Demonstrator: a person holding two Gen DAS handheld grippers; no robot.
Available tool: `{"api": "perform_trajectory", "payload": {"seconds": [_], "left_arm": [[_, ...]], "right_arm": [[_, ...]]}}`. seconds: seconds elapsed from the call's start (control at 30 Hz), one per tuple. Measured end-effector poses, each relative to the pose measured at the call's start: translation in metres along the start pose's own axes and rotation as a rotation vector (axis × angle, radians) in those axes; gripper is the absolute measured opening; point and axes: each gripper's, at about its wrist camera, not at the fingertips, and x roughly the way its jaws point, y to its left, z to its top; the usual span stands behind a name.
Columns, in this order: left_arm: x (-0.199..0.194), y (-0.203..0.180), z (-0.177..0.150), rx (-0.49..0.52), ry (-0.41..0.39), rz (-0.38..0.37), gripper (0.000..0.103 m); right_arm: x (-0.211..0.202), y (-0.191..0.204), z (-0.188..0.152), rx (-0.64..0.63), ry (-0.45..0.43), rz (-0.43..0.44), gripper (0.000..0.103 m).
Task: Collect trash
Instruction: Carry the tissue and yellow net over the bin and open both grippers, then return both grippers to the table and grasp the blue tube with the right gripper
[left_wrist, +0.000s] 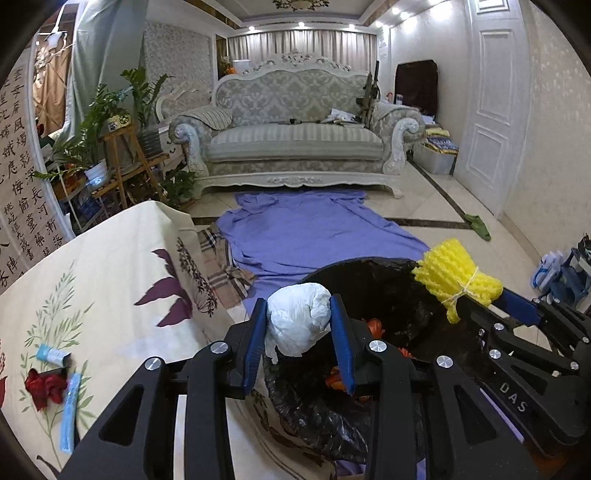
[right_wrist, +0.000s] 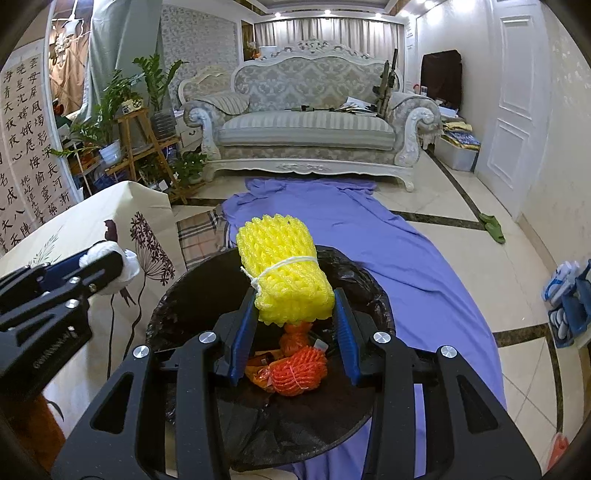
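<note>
The right gripper (right_wrist: 293, 325) holds a yellow foam net bundle (right_wrist: 284, 273) between its fingers, directly above the open black-lined bin (right_wrist: 192, 291). The left gripper (left_wrist: 299, 328) clamps a white crumpled wad (left_wrist: 299, 321) at the bin's near rim, just short of the opening.

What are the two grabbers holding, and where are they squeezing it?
The left gripper pinches a white crumpled plastic wad by its sides. The right gripper pinches a tied yellow foam net bundle at its lower end.
</note>
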Motion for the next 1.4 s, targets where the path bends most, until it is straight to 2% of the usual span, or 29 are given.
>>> {"api": "perform_trajectory", "payload": {"seconds": [0.07, 0.1, 0.13, 0.17, 0.47, 0.77, 1.1, 1.4], "left_arm": [[0.007, -0.001, 0.000, 0.002, 0.013, 0.004, 0.046], [0.009, -0.001, -0.001, 0.003, 0.019, 0.006, 0.051], [0.010, -0.001, -0.001, 0.002, 0.024, 0.009, 0.061], [0.012, 0.000, -0.001, -0.002, 0.027, 0.012, 0.066], [0.007, 0.010, -0.001, -0.036, 0.028, 0.038, 0.069], [-0.012, 0.028, -0.007, -0.063, 0.030, 0.082, 0.069], [-0.046, 0.077, -0.022, -0.140, 0.020, 0.172, 0.069], [-0.078, 0.144, -0.052, -0.249, 0.037, 0.308, 0.069]], "right_arm": [[0.005, -0.002, 0.000, 0.003, 0.008, 0.001, 0.044], [0.007, -0.003, 0.000, 0.006, 0.014, 0.000, 0.049], [0.008, -0.003, 0.000, 0.012, 0.015, -0.002, 0.051], [0.009, -0.005, -0.001, 0.019, 0.016, -0.005, 0.052], [0.008, -0.012, -0.002, 0.040, 0.019, -0.024, 0.054], [0.003, 0.006, -0.004, 0.022, 0.022, 0.017, 0.054], [-0.006, 0.058, -0.001, -0.042, 0.021, 0.114, 0.054], [-0.015, 0.124, 0.001, -0.125, 0.028, 0.229, 0.054]]}}
